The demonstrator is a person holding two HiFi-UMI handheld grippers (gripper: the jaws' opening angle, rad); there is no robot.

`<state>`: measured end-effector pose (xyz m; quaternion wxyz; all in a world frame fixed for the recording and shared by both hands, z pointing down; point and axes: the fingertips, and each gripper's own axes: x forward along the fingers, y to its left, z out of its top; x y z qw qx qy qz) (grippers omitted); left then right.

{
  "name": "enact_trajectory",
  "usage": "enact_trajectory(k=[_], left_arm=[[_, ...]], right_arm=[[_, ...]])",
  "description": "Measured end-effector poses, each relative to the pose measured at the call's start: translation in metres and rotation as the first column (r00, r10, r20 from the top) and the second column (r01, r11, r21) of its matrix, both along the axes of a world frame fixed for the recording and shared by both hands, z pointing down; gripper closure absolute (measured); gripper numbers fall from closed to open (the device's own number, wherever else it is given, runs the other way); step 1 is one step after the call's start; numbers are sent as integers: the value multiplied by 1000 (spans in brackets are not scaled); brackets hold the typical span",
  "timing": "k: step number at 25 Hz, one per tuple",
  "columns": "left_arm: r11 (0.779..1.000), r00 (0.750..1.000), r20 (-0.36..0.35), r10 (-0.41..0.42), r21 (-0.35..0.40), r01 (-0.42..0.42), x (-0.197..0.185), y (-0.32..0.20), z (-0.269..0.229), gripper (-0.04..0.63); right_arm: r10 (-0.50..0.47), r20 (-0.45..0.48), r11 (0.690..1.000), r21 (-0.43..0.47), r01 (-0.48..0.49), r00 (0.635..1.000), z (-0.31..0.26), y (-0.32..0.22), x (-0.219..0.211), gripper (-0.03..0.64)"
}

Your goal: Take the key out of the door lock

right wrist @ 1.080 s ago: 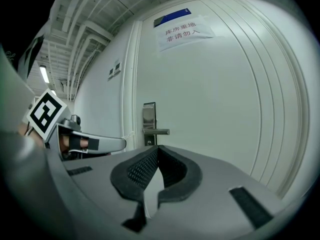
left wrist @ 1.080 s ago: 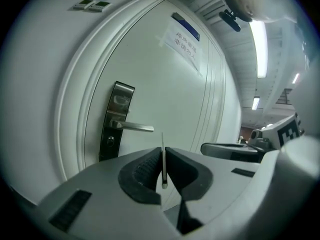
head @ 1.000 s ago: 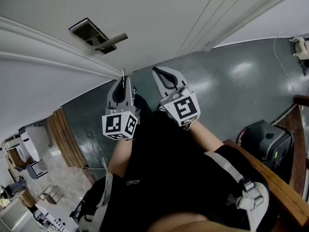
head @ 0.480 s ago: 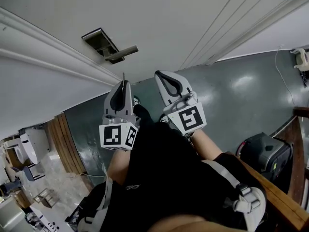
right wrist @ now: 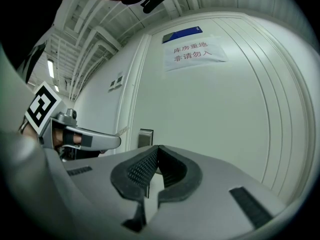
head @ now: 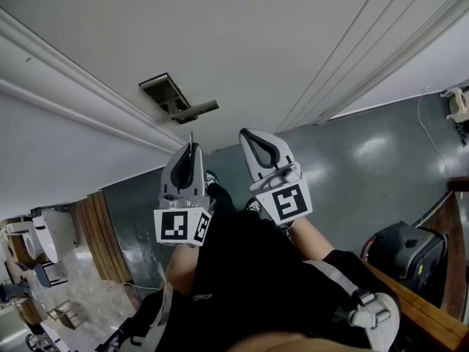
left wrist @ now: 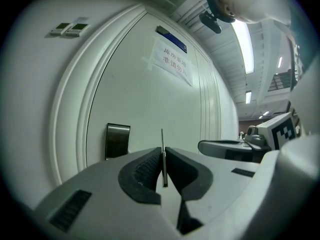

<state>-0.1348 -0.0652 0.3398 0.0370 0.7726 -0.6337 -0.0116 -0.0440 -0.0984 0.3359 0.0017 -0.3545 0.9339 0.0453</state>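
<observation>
One white door [head: 249,42] meets a glossy grey-green floor [head: 366,152].

Two grippers side by side before the door, lock plate ahead

Left gripper [head: 190,152] sits at nine o'clock of right gripper [head: 253,141], near but apart. Key [left wrist: 162,154] stands upright, pinched between the left's jaws and apart from the lock plate [left wrist: 117,140], which lies on the door [head: 256,42] at nine o'clock of it. Paper notice [left wrist: 171,62] on the door at twelve. Switch pair [left wrist: 70,29] on the wall at eleven, beyond the frame.
</observation>
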Motion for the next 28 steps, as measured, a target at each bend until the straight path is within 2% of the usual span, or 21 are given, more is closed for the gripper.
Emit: enact_trajectory(k=[12,17,28], left_arm=[[1000,1000,-7,-7,-7,7,1,0,4,558],[1000,1000,-30,10,-6,-10,6,-1,9,558],[999,1000,-19,24,-29,-25,13,2,15,558]], right_arm=[[-17,-2,1000,-6,17,1000,2,1,-4,609],[-10,-11,1000,-3,10,1000,3,2,0,609],[-2,-20,1000,-28,1,1000,13,6,5,609]])
